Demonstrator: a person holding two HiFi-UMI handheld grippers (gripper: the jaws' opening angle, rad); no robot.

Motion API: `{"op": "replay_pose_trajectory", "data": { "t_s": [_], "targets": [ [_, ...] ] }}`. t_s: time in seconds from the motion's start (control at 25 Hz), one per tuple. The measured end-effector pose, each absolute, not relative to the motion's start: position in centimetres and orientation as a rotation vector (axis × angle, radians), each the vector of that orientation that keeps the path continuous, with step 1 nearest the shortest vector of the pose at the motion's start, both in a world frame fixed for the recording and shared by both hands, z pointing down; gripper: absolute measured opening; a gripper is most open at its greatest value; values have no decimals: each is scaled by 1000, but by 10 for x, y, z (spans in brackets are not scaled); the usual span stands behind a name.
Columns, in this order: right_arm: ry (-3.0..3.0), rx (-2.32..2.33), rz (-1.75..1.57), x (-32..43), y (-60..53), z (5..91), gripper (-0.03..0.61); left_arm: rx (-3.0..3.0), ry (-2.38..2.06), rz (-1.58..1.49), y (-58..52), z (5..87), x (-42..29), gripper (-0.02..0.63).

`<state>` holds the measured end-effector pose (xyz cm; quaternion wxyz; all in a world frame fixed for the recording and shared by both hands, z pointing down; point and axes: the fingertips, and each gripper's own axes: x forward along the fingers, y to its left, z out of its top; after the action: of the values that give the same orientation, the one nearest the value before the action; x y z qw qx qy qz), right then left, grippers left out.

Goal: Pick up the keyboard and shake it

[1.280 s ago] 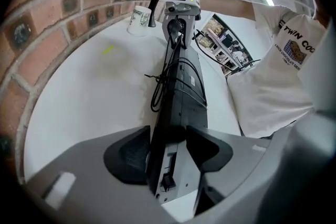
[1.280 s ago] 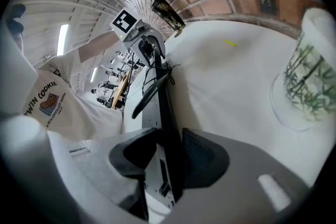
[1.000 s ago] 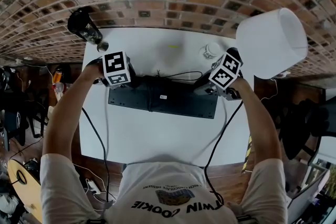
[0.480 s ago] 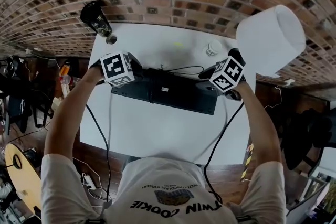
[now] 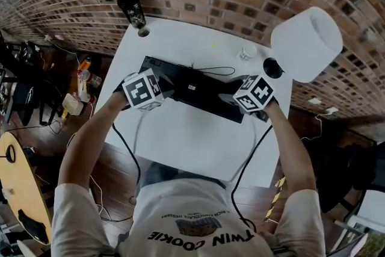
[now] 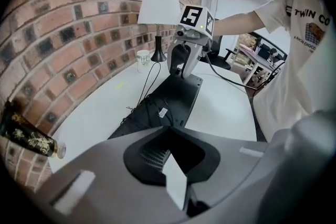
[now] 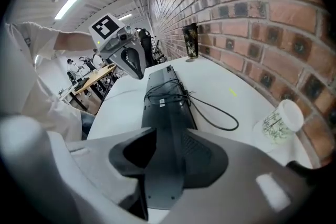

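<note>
The black keyboard [image 5: 192,90] lies bottom side up and slanted across the white table [image 5: 180,141], its cable [image 5: 210,69] looped on top. My right gripper [image 5: 233,100] is shut on its right end, and the right gripper view shows the keyboard [image 7: 163,113] running out from between those jaws [image 7: 163,176]. My left gripper [image 5: 163,88] sits at the keyboard's near-left edge. In the left gripper view its jaws [image 6: 173,176] are shut with nothing seen between them, and the keyboard [image 6: 173,97] stretches away toward the right gripper [image 6: 181,60]. Whether the keyboard is clear of the table I cannot tell.
A white-shaded lamp [image 5: 307,42] stands at the table's back right, with a patterned cup [image 5: 246,53] beside its base. A dark bottle [image 5: 132,6] stands at the back left corner. A brick wall runs behind the table. Cables hang from both grippers.
The left gripper's jaws have closed. The keyboard has swung so that its left end points more toward the wall, and the head view has shifted left.
</note>
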<state>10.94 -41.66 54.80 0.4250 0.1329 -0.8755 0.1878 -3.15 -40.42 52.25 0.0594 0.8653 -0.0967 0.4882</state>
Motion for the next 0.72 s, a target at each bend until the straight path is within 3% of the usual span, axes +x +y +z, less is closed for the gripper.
{"op": "replay_pose_trajectory", "data": {
  "t_s": [0.28,0.72],
  "targets": [
    [-2197,299,443,78,-366,540,133,2620,-363,1438,-348,521,-30,8],
    [-2233,372,469,18,-252,516,48,2695,-489,1318,-244,501,-54,8]
  ]
}}
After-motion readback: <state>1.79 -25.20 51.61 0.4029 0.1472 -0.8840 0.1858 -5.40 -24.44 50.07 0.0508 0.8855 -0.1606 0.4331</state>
